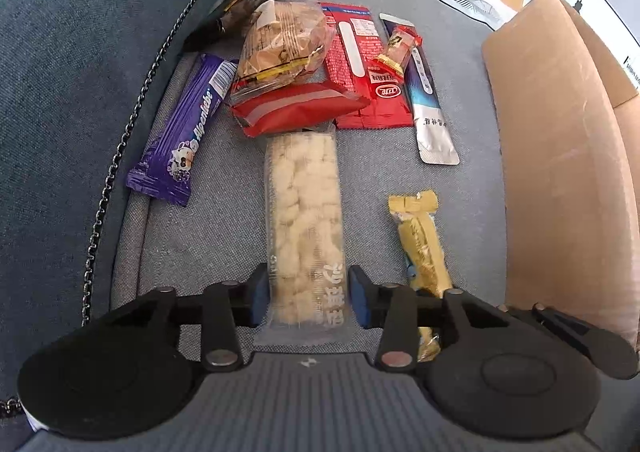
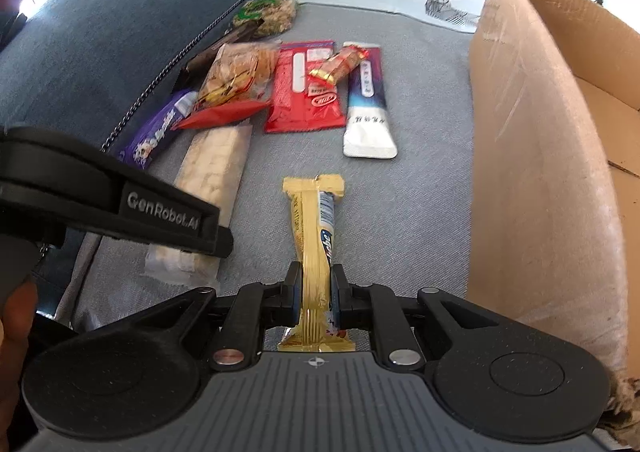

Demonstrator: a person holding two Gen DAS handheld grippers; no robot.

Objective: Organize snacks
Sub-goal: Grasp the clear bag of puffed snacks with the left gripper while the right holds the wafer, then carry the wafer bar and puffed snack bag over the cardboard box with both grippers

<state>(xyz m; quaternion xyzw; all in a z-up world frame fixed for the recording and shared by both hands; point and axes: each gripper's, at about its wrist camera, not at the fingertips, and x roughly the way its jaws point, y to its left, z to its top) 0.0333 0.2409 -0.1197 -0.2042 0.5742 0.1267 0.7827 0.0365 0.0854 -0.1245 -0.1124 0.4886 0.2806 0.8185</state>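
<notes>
The left gripper (image 1: 307, 294) straddles the near end of a long clear packet of pale puffed-rice pieces (image 1: 304, 220) lying on the grey fabric sofa seat (image 1: 460, 188); its blue pads sit at either side of the wrapper, about half open, and I cannot tell whether they press it. The right gripper (image 2: 315, 294) is nearly closed, pinching a slim yellow foil-wrapped bar (image 2: 314, 244) that stretches toward 12 o'clock. At 3 o'clock stands an open brown cardboard box (image 2: 532, 156). Toward 12 o'clock lie a flat red packet (image 1: 360, 68), a white-and-blue sachet (image 1: 430, 112) and a small orange-red candy (image 1: 396, 50); at 10 o'clock a purple bar (image 1: 180, 132).
</notes>
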